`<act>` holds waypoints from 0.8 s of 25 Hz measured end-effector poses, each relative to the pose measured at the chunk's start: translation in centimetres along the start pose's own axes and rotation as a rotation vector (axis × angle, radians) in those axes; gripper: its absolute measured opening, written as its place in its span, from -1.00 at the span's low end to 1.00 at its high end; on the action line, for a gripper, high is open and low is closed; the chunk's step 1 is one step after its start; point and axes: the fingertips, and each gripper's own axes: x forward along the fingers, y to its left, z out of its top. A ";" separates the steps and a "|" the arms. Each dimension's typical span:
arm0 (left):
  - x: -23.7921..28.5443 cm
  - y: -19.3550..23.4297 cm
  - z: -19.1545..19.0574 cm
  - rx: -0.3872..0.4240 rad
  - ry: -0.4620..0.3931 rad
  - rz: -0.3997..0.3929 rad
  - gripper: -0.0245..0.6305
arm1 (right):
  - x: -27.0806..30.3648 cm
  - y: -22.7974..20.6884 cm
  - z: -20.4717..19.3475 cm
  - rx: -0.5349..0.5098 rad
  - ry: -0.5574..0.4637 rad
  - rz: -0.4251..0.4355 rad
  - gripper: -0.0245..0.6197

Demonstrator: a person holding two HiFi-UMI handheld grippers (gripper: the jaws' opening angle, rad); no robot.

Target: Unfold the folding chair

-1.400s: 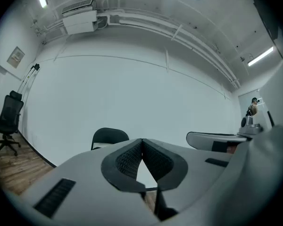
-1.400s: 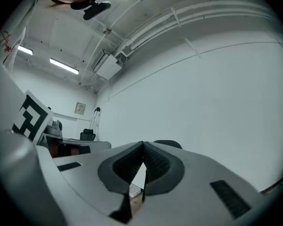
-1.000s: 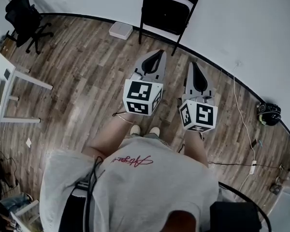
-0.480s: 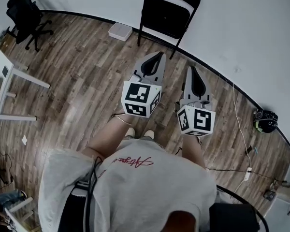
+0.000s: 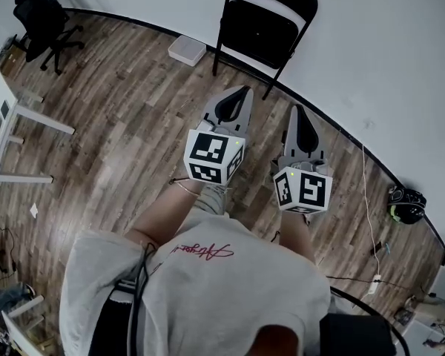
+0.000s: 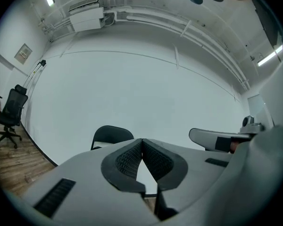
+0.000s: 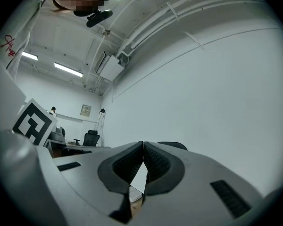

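A black folding chair (image 5: 263, 22) leans folded against the white wall, straight ahead of me in the head view. Its rounded back (image 6: 112, 134) peeks over my left gripper in the left gripper view, and its top edge (image 7: 172, 146) shows just above the jaws in the right gripper view. My left gripper (image 5: 241, 91) is shut and empty, its tips a short way before the chair's feet. My right gripper (image 5: 296, 110) is also shut and empty, level with the left one and to its right. Neither touches the chair.
A white box (image 5: 186, 50) lies on the wood floor left of the chair by the wall. A black office chair (image 5: 43, 19) stands at far left and a white table (image 5: 7, 128) nearer. A cable (image 5: 369, 199) and a dark round object (image 5: 405, 203) lie at right.
Both grippers have moved forward toward the folding chair, which now looks larger and nearer in the head view. Both stay shut and empty.
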 end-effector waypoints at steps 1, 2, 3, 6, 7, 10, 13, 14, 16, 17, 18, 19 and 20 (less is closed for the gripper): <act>1.4 0.7 -0.2 -0.001 0.001 -0.001 -0.88 | 1.4 -0.4 -0.5 -0.002 0.002 0.001 -0.88; 3.0 1.5 -0.4 -0.002 0.000 -0.002 -0.88 | 3.0 -1.0 -1.0 -0.004 0.004 0.002 -0.88; 4.9 2.4 -0.6 -0.001 -0.002 -0.005 -0.88 | 4.7 -1.6 -1.5 -0.006 0.004 0.002 -0.88; 11.3 5.1 -1.1 -0.001 -0.011 -0.039 -0.88 | 10.9 -4.0 -3.2 -0.007 -0.005 0.001 -0.88; 13.6 5.9 -1.0 0.002 -0.017 -0.055 -0.88 | 13.3 -4.9 -3.5 -0.003 -0.013 0.003 -0.88; 20.2 8.9 0.3 0.019 -0.031 -0.086 -0.88 | 20.8 -7.5 -3.3 -0.007 -0.032 0.002 -0.88; 25.6 11.3 1.8 0.045 -0.029 -0.105 -0.88 | 26.4 -9.4 -2.4 -0.028 -0.045 -0.001 -0.88; 27.1 11.8 2.1 0.058 -0.027 -0.114 -0.88 | 27.8 -9.9 -2.3 -0.031 -0.044 -0.002 -0.88; 29.8 12.3 2.3 0.083 -0.030 -0.144 -0.88 | 29.8 -11.0 -2.3 -0.032 -0.035 0.003 -0.88; 31.1 12.3 2.5 0.096 -0.040 -0.169 -0.88 | 30.7 -11.6 -2.6 -0.035 -0.028 0.006 -0.88; 32.5 12.3 2.6 0.106 -0.056 -0.199 -0.87 | 31.5 -12.2 -3.0 -0.043 -0.018 0.007 -0.88; 33.9 12.5 2.6 0.109 -0.069 -0.227 -0.66 | 32.3 -12.9 -3.5 -0.054 -0.004 0.008 -0.87; 35.3 12.8 2.5 0.106 -0.071 -0.252 -0.32 | 33.0 -13.5 -4.0 -0.064 0.012 0.010 -0.87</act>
